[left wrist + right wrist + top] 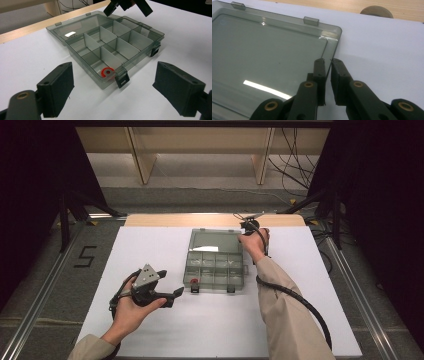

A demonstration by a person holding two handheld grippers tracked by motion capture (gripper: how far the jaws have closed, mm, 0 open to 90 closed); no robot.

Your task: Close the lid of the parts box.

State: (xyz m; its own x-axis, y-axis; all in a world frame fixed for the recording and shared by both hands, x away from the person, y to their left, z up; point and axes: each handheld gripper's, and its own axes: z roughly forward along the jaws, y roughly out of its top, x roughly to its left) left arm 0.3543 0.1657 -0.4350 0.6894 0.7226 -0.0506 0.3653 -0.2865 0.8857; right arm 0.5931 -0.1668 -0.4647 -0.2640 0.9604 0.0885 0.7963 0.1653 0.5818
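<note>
The organizer box's open lid (269, 47) lies flat just ahead of my right gripper (327, 62), whose nearly closed jaws straddle its side edge, while my left gripper (172, 295) hangs wide beside the box's front.

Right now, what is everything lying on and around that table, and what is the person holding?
Smoky grey clear plastic organiser box: one, open, middle of the table, split into compartments.
Box lid: one, grey, laid back flat on the far side of the box.
Black latches: two, on the box's near edge.
Red ring with a grey centre: one, in the near-left corner compartment.
White table sheet: one, covers the table.
Wooden strip: one, light brown, along the table's far edge.
Black cables: several, on the floor behind.
Left gripper: black, jaws wide open, near the box's near-left corner.
Right gripper: black, jaws nearly closed over the lid's right edge.
</note>
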